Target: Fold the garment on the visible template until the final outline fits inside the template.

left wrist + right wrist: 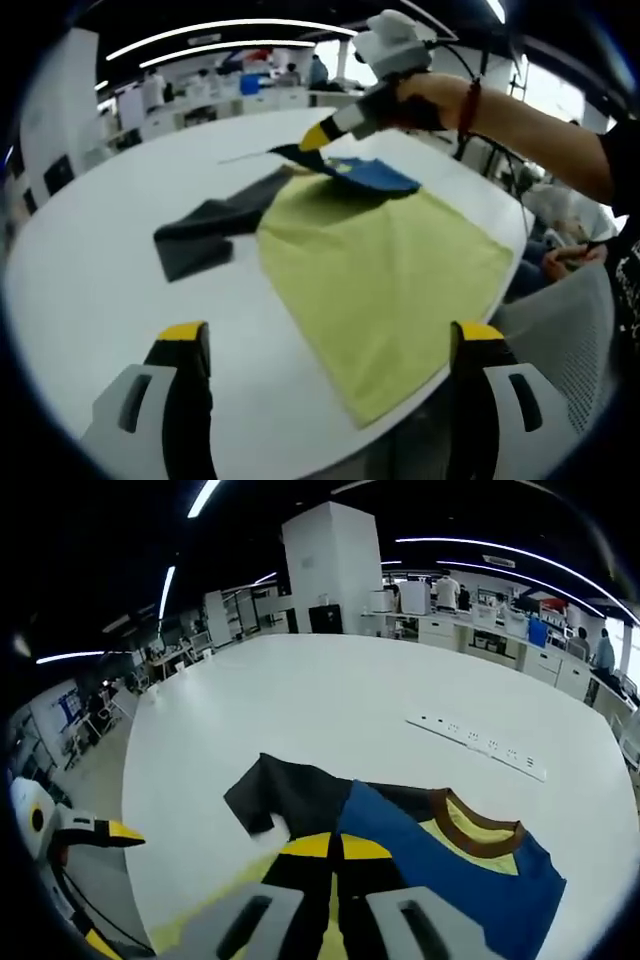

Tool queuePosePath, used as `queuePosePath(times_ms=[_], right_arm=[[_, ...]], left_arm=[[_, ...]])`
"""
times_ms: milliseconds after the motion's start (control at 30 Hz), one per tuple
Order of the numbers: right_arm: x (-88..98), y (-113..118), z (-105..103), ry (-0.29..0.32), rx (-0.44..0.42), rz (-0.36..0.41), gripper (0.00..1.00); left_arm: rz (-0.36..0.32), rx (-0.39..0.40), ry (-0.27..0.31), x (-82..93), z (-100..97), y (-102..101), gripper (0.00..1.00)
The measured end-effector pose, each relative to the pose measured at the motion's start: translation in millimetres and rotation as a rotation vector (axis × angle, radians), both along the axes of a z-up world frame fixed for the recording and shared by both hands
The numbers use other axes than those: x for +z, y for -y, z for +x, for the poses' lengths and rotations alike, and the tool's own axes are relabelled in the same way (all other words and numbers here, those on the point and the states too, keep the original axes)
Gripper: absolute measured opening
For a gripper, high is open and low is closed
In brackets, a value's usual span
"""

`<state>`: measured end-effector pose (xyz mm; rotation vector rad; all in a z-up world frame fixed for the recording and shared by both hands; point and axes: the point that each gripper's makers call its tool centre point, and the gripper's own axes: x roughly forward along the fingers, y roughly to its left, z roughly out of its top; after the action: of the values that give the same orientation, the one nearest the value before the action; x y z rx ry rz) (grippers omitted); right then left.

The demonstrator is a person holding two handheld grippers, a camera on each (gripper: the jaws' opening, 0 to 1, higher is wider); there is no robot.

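Lying on a white table (pixel 90 290), a yellow template (pixel 390 275) carries a blue and dark grey shirt (pixel 250 205) on its far edge. The right gripper (pixel 318 138), held by a hand (pixel 425 100), is clenched on the shirt's blue fabric. The left gripper (pixel 330 345) hovers near the template's edge, jaws released and wide apart.

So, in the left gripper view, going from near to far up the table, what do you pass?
The left tongs → yellow-green template cloth → blue part of the garment → right tongs pinching the garment's edge.
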<state>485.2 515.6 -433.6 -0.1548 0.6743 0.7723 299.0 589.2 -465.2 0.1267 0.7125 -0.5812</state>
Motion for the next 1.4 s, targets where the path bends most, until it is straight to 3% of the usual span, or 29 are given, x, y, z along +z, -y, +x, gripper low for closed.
queuePosePath(times_ms=[500, 900, 1133, 1300, 1400], right_arm=[[-28.6, -13.0, -4.7, -0.016, 0.062, -0.019, 0.00], [-78.1, -30.7, -12.2, -0.113, 0.075, 0.006, 0.00], [-90.4, -35.2, -17.4, -0.135, 0.103, -0.013, 0.00], [-104.2, -34.0, -22.9, -0.187, 0.101, -0.028, 0.03], [-100.6, -35.7, -22.6, -0.180, 0.098, -0.005, 0.04]], left_arm=[[-0.002, 0.007, -0.004, -1.2, -0.3, -1.9, 0.96], [-0.010, 0.015, -0.005, 0.7, 0.3, -3.6, 0.96], [-0.011, 0.035, -0.003, 1.3, 0.1, -8.2, 0.95], [-0.011, 0.033, -0.008, -0.7, -1.3, -7.0, 0.95], [-0.011, 0.030, -0.004, 0.3, -1.3, -6.2, 0.95]])
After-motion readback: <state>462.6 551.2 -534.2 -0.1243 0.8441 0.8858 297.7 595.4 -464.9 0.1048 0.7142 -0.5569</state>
